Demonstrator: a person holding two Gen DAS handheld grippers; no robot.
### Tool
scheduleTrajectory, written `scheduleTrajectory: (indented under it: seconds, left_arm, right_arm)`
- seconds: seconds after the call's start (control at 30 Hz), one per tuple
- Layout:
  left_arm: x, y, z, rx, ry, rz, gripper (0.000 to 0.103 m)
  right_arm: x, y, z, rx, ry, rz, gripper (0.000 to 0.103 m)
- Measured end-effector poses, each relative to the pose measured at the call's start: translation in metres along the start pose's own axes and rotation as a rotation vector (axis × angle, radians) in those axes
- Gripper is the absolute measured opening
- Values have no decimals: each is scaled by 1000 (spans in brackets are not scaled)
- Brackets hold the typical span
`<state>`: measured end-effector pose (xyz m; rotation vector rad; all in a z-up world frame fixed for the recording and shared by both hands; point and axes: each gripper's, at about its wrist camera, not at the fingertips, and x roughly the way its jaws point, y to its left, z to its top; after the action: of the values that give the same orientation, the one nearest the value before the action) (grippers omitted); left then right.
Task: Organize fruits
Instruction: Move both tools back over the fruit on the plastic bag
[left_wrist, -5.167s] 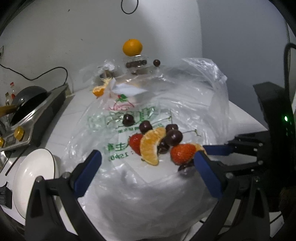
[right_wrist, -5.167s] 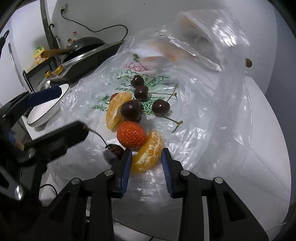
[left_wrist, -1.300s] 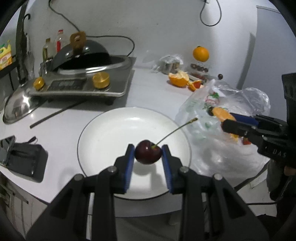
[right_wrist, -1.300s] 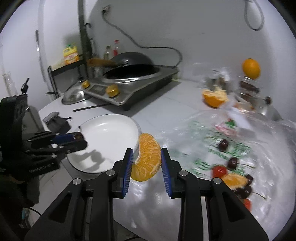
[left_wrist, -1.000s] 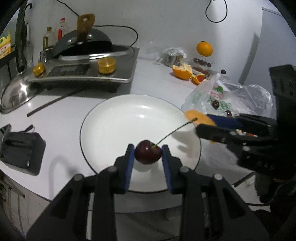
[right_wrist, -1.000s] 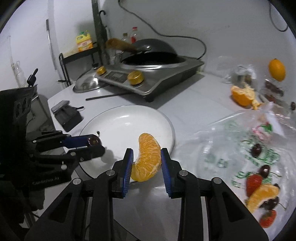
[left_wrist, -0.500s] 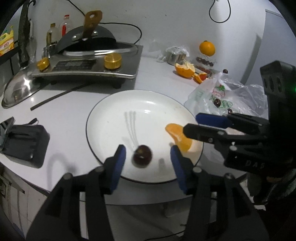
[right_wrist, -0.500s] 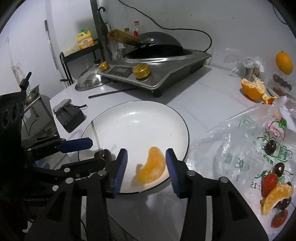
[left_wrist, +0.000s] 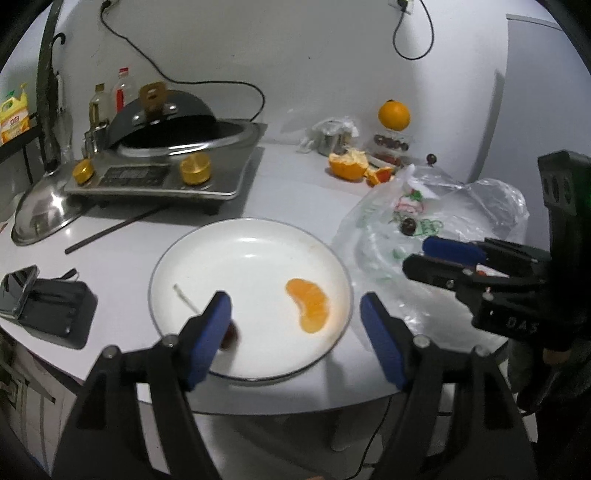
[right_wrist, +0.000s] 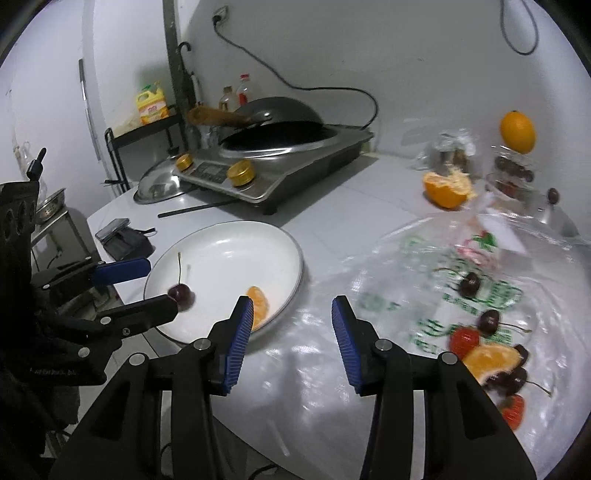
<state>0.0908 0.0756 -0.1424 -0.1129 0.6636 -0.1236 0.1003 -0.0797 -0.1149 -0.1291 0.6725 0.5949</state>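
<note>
Presently on the worktop (left_wrist: 122, 258): one white plate (left_wrist: 255, 251), near the front edge, bearing two fruits.
- Orange segment (left_wrist: 309, 304): lies flat on the plate's right half, apart from the rim.
- Cherry (right_wrist: 181, 294): dark, on the plate's near-left part, stem up; in the left wrist view it is mostly hidden behind a finger pad.
- Left tongs (left_wrist: 295, 334): spread wide, empty, hovering over the plate's near edge.
- Right tongs (right_wrist: 291, 341): spread wide, empty, over the gap between plate and bag (right_wrist: 461, 295).
- Bag: clear plastic with green print, spread flat just right of the plate. On it: more cherries (right_wrist: 469, 284), strawberries (right_wrist: 464, 339), another orange piece (right_wrist: 493, 356).
- Induction cooker (left_wrist: 159, 177) with wok (left_wrist: 166, 122), behind the plate.
- Steel lid (left_wrist: 44, 210), left of the cooker.
- Whole orange (left_wrist: 393, 115) and peeled half (left_wrist: 347, 166), at the back near the wall.
- Phone (left_wrist: 16, 286) on a black case, far left.
</note>
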Motion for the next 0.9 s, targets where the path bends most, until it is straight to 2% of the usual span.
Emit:
scheduleTrajectory:
  seconds: [0.53, 0.9]
  left_arm:
    - [14, -72, 6, 92, 30, -40, 74]
    - [29, -115, 7, 149, 72, -30, 74]
  right_arm:
    - [-55, -68, -34, 81, -36, -114, 47]
    - [-75, -108, -56, 132, -36, -169, 47]
